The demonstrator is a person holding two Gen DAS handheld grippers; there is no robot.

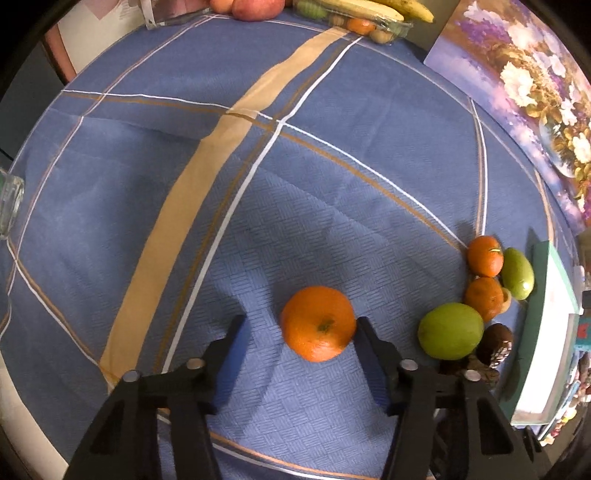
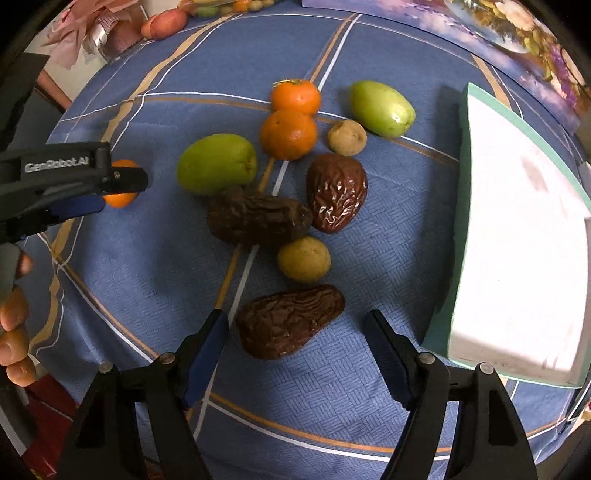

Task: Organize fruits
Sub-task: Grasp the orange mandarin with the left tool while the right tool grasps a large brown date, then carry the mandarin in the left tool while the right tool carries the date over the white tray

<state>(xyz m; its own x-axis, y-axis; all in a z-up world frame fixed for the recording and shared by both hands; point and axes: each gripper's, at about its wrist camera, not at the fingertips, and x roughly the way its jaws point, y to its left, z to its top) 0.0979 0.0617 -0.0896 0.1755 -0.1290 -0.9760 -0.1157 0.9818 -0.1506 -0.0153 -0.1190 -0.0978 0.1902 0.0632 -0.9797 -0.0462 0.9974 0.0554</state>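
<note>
In the left wrist view a mandarin [image 1: 318, 323] lies on the blue cloth between the fingers of my left gripper [image 1: 301, 322]. The right finger touches it; the left finger stands a gap away, so the jaws are open. In the right wrist view a wrinkled brown date [image 2: 290, 321] lies between the open fingers of my right gripper [image 2: 296, 317], and neither pad touches it. Beyond it lie two more dates [image 2: 258, 219], two small tan fruits [image 2: 304, 259], two mandarins [image 2: 289, 133] and two green fruits [image 2: 217, 163].
A white tray with a green rim [image 2: 461, 122] lies to the right of the pile. At the table's far edge sit bananas [image 1: 369, 9], an apple [image 1: 256, 8] and a clear box of fruit. A flower-print mat [image 1: 517, 85] lies at the back right. A person's fingers [image 2: 14, 332] hold the left gripper.
</note>
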